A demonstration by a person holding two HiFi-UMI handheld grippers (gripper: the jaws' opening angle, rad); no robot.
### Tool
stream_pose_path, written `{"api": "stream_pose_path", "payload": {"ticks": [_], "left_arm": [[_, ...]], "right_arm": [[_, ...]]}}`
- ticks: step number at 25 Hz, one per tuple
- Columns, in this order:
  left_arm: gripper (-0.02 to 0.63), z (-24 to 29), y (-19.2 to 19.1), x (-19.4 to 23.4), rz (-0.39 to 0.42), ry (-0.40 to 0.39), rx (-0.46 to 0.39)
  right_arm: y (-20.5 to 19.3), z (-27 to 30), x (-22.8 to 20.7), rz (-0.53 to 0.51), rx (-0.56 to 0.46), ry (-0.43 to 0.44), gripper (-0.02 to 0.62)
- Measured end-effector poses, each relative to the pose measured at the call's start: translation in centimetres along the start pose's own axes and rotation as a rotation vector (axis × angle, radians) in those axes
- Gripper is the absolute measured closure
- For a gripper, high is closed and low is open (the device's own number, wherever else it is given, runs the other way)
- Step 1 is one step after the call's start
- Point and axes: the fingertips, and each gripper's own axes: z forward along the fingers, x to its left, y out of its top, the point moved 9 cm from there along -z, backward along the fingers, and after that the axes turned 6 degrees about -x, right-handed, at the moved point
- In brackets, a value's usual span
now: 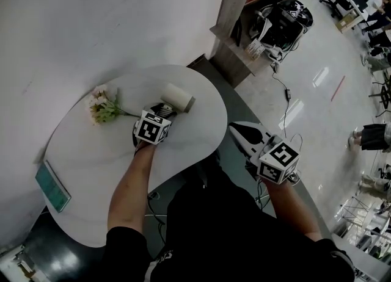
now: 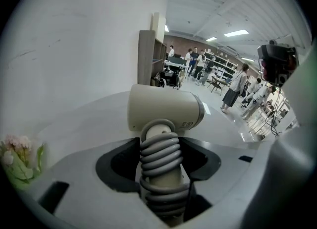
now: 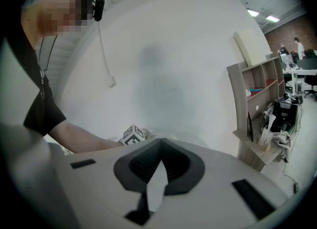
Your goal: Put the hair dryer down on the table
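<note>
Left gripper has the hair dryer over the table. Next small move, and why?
Probably lower the left gripper until the hair dryer rests on the table beside the flowers: its jaws clamp the cord-wrapped handle, and contact isn't clear yet.

We see a white table with a rounded, bean-like outline, its long side close against a white wall. A small bunch of flowers, pale blooms on green stems, lies on its side at the end nearer the wall. A flat teal item, a book or a box, lies at the opposite end, right by the edge. Over the middle we find the hair dryer, its handle clamped in the left gripper; we cannot tell whether it touches the tabletop.
</note>
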Motion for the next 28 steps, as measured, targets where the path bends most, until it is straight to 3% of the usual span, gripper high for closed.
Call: {"api": "stream_pose_path", "payload": {"ticks": [8,19,22,28], "left_arm": [[0.365,-1.1,1.2,0.3,0.057,0.031,-0.075],[0.373,-7.2,3.7,0.1,0.137,0.112,-0.277],[0.459,-9.6,3.6,-0.1,0.135,0.145,-0.308],[0.525,-14.6,4.0,-1.2,0.093,0.184,-0.431]], "right_arm": [[0.1,-0.6,0.3,-0.007,0.002,-0.003,0.589],[1.9,-0.5,3.5,-0.073,-0.021,0.035,0.589],[2.5,-0.6,4.8,-0.096,-0.027,0.037,0.589],[3.4,-1.1,7.7,-0.15,-0.061,0.037,0.589]]}}
